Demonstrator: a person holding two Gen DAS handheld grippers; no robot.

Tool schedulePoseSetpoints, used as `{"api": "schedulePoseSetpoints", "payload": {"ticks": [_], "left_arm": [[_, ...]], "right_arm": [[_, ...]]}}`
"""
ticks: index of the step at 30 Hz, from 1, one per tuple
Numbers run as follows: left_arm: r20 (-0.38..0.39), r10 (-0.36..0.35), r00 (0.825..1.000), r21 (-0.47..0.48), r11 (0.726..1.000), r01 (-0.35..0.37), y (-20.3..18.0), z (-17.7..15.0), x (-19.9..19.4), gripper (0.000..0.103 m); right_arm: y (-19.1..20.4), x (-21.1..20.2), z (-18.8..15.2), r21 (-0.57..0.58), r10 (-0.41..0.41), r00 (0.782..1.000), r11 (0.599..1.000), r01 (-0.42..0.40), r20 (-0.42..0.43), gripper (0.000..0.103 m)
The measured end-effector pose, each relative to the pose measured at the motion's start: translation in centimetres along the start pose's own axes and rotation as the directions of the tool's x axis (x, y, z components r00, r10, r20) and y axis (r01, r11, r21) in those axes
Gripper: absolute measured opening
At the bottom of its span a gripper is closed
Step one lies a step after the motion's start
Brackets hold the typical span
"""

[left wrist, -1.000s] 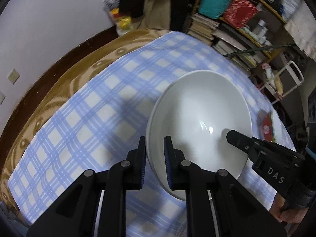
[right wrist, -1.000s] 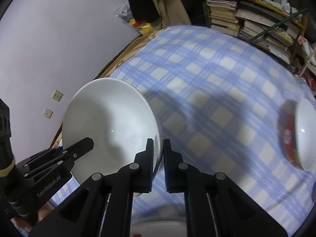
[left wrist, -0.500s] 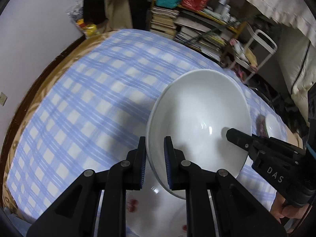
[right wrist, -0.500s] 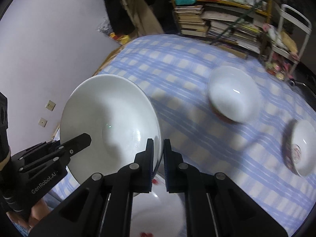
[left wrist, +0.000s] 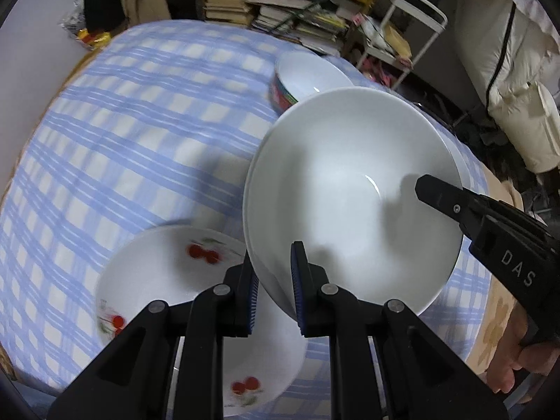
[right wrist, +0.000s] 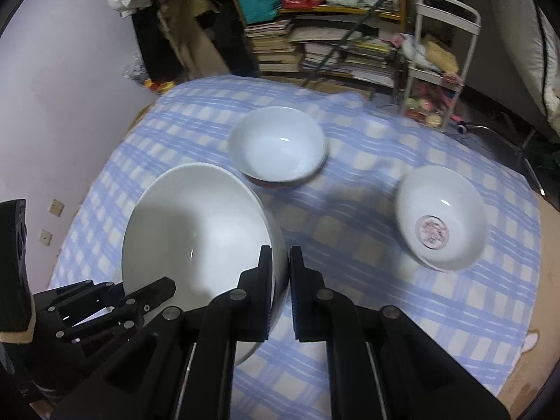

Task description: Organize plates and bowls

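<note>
Cluttered room at the back: stacked books (right wrist: 276, 47) on shelving, white metal rack (right wrist: 442, 59) to the right, pale wall on the left. Round table draped in blue-and-white checked cloth (left wrist: 140, 112) below both cameras.

Large white bowl (left wrist: 350, 203) raised clear of the cloth, tilted, clamped at opposite points of its rim. Left gripper (left wrist: 274, 297) narrowed onto the near edge, one blue-ribbed pad inside the bowl, the other outside. Right gripper (right wrist: 280, 280) pinched almost fully together on the rim, the wall of the bowl thin between its pads. Bare hand (left wrist: 518, 360) visible low at the right edge of the left wrist view, gripping the handle of the other tool.

Cherry-patterned plate (left wrist: 168, 280) flat on the cloth directly beneath the left gripper, partly overlapped by the raised bowl.

Red-banded bowl (right wrist: 278, 147) upright near mid-table, just beyond the raised bowl. Bowl with a pink emblem (right wrist: 441, 218) inside its base further to the right, well apart from the other, apparently upright. Motion blur on cloth and dishes.
</note>
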State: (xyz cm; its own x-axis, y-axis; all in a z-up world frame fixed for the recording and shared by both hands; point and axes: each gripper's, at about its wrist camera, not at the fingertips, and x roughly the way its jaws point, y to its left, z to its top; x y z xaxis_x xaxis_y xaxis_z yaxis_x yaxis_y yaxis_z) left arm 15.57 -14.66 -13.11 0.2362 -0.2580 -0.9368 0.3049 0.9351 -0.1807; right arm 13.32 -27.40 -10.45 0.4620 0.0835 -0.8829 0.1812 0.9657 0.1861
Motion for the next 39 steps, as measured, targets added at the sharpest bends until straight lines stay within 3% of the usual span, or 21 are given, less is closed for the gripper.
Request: {"api": "schedulePoseSetpoints", "payload": {"ticks": [4,14,21,26,29,32,34,36,39], "left_arm": [[-0.011,0.001,1.0,0.01,1.0,-0.001,-1.4,-0.3,0.6,0.016],[-0.054,0.066,0.996,0.055,0.996,-0.063,-3.8,-0.4,3.2,0.016],[-0.086,0.098,0.991,0.071,0.993,-0.092,-4.1,-0.6,4.9,0.016],[-0.093,0.1,0.991,0.084,0.992,-0.092,-3.8,-0.5,5.1,0.017],[-0.072,0.086,0.994,0.087,0.993,-0.079,-3.6,-0.2,4.3,0.019],[-0.029,0.116,0.993,0.101,0.988,-0.112,-3.4,0.4,2.9,0.022],[-0.016,0.104,0.995,0.1,0.99,-0.102,-3.1,1.1,2.0,0.028],[0.014,0.105,0.994,0.094,0.99,-0.106,-2.8,2.0,1.0,0.038],[0.079,0.142,0.987,0.088,0.985,-0.148,-2.4,3.6,-0.1,0.049]], "right_arm": [[-1.2,0.2,-1.0,0.019,-0.024,1.0,1.0,0.025,-0.004,0.011],[-5.2,2.3,-3.2,0.126,0.02,0.997,0.992,-0.012,-0.069,0.011],[-6.3,4.4,-3.8,0.151,0.031,0.991,0.988,-0.011,-0.131,0.011],[-5.9,4.3,-3.7,0.128,0.019,0.992,0.992,-0.003,-0.129,0.011],[-5.7,3.6,-3.7,0.142,0.009,0.993,0.99,0.008,-0.118,0.016],[-5.7,2.2,-3.5,0.139,0.001,0.998,0.99,0.008,-0.064,0.021],[-5.8,1.1,-3.0,0.144,0.006,1.0,0.99,-0.005,-0.013,0.03],[-6.0,0.3,-2.3,0.157,0.019,0.999,0.987,-0.023,0.03,0.05],[-6.3,-0.3,-0.7,0.175,0.025,0.996,0.984,-0.039,0.081,0.053]]}}
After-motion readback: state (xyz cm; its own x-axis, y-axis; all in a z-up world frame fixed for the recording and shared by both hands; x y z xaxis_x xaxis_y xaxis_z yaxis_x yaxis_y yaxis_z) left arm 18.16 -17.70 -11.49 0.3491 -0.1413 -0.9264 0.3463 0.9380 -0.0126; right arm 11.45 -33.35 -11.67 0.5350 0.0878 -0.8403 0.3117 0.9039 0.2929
